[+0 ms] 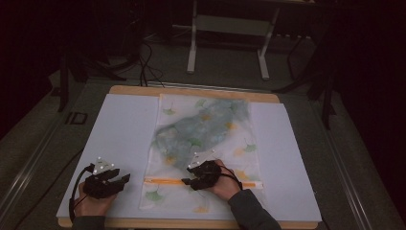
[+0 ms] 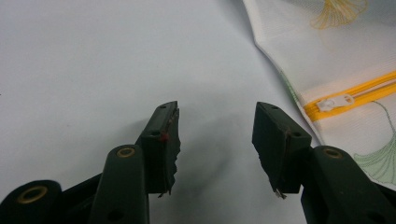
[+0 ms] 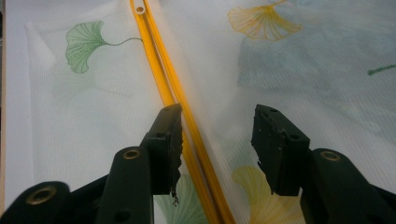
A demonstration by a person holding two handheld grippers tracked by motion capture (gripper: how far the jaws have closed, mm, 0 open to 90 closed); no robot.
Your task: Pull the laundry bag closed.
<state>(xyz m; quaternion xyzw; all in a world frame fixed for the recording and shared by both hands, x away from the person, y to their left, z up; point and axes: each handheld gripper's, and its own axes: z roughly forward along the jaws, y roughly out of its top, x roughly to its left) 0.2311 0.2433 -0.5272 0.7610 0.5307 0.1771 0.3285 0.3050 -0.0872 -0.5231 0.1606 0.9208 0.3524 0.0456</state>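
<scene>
A white mesh bag [image 1: 206,143] printed with ginkgo leaves lies flat on the white sheet [image 1: 119,129], and a blue-green cloth [image 1: 201,129] shows through it. Its yellow zipper [image 1: 163,181] runs across the near end, with the white pull [image 2: 334,102] at the bag's left edge. My left gripper [image 1: 125,178] rests on the sheet left of the bag, open [image 2: 215,119], with bare sheet between its jaws. My right gripper [image 1: 187,181] hovers over the zipper [image 3: 159,70], open [image 3: 217,123]. The zipper passes just inside its left jaw, and the pads do not press on it.
The sheet covers a wooden table [image 1: 191,91] whose edges show at the back and front. Behind it on the dark floor stand a white desk frame [image 1: 227,28] and some cables [image 1: 148,67]. Bare sheet lies on both sides of the bag.
</scene>
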